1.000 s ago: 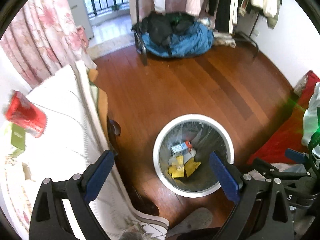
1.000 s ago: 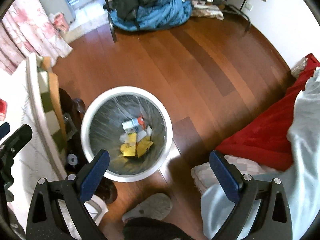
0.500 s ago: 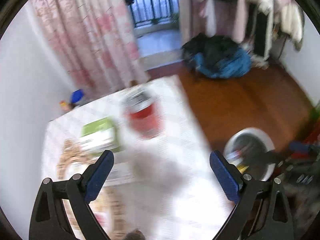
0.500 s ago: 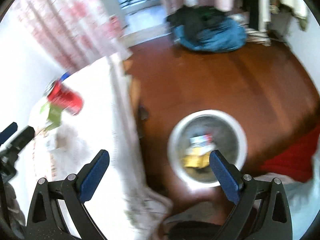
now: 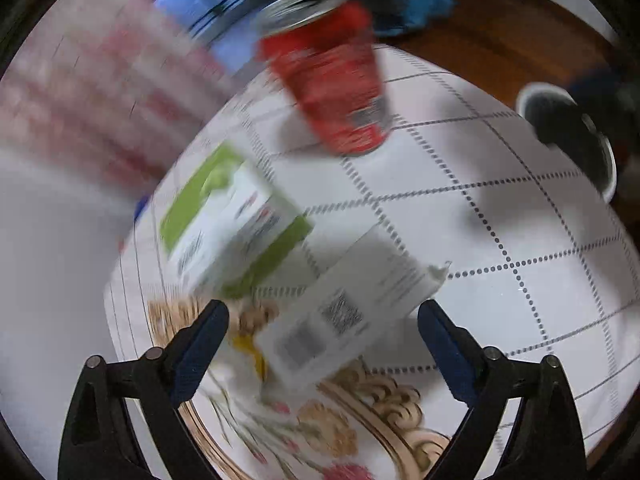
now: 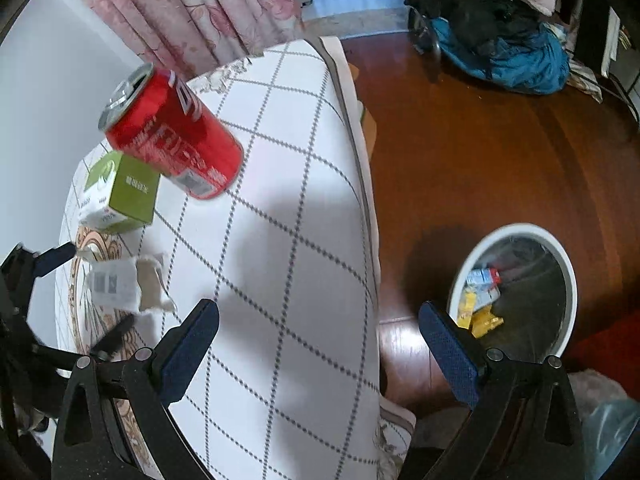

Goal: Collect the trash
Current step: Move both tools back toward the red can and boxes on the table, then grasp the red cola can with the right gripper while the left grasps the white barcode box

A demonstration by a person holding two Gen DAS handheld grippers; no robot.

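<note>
A red soda can point(image 6: 172, 136) stands on the white checked tablecloth point(image 6: 288, 240), with a green and white carton point(image 6: 120, 196) beside it. A torn white paper wrapper with a code label point(image 5: 352, 316) lies nearest my left gripper point(image 5: 324, 344), which hangs open just over it, nothing between its fingers. The can point(image 5: 328, 80) and carton point(image 5: 232, 224) are blurred in the left wrist view. My right gripper point(image 6: 320, 344) is open above the table's edge. A white round bin point(image 6: 516, 292) on the floor holds several pieces of trash.
Pink floral curtains point(image 6: 208, 12) hang behind the table. A blue and black heap of bags and clothes point(image 6: 500, 40) lies on the wooden floor point(image 6: 480, 160). Red fabric point(image 6: 612, 344) shows at the right edge. The left gripper's fingers point(image 6: 52, 258) reach in from the left.
Both grippers swung away from above the bin toward the table. The left one has closed in on the paper wrapper, carton and can. Both stayed open.
</note>
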